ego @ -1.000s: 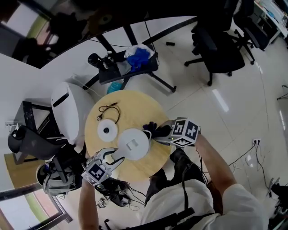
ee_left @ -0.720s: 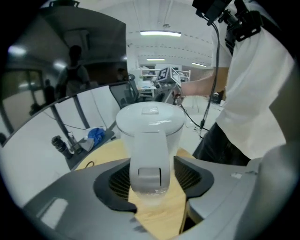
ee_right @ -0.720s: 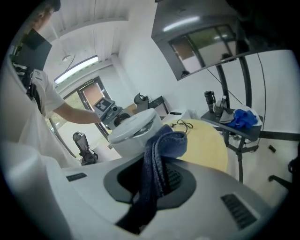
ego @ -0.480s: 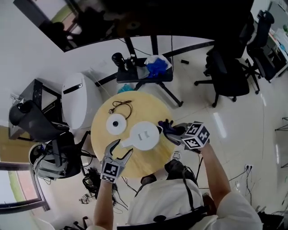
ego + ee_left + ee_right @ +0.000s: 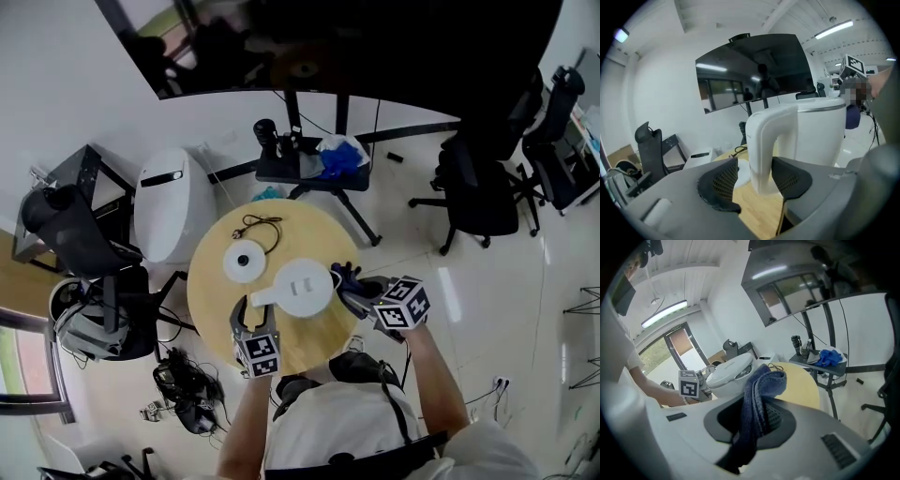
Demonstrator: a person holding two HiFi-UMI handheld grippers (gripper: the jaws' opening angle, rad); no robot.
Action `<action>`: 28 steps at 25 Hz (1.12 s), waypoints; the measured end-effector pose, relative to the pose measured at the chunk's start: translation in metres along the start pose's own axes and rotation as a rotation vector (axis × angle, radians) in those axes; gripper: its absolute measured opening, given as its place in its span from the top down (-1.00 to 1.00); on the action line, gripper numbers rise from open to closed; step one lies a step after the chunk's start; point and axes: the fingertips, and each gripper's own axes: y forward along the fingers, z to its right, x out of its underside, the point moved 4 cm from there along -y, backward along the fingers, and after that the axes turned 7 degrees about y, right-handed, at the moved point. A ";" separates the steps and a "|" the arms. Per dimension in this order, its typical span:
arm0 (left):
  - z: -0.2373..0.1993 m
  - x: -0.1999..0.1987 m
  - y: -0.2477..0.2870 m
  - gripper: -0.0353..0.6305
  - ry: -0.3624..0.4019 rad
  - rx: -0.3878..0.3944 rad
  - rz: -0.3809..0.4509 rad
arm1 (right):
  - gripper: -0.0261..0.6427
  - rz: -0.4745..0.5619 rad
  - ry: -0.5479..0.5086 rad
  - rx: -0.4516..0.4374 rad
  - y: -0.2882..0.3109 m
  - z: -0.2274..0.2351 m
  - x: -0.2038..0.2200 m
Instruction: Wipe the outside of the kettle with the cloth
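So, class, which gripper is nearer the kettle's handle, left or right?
Left. The left gripper has its jaws either side of the handle; they have just been closing but are not yet pinching it. The right gripper, shut on the cloth, is at the opposite side of the kettle.

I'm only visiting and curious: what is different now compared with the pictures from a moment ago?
The left gripper has turned and lined up with the kettle, whose handle now sits between its fingers. They have just been closing around the handle but do not clamp it yet. Unchanged: the right gripper holds the blue cloth by the kettle's side, and the kettle stands on the table.
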 end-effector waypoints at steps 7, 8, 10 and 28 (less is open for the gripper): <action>0.004 -0.003 0.004 0.43 -0.071 0.013 0.088 | 0.72 -0.014 -0.010 -0.068 -0.003 -0.004 0.007; 0.004 -0.003 0.005 0.43 -0.065 0.038 0.098 | 0.73 -0.016 -0.017 -0.083 -0.004 -0.006 0.009; 0.003 -0.006 0.008 0.43 -0.041 0.092 0.115 | 0.73 -0.025 -0.037 -0.118 -0.007 -0.011 0.011; 0.000 -0.036 0.030 0.43 0.248 0.565 0.092 | 0.73 -0.258 0.241 -0.199 0.070 0.018 0.125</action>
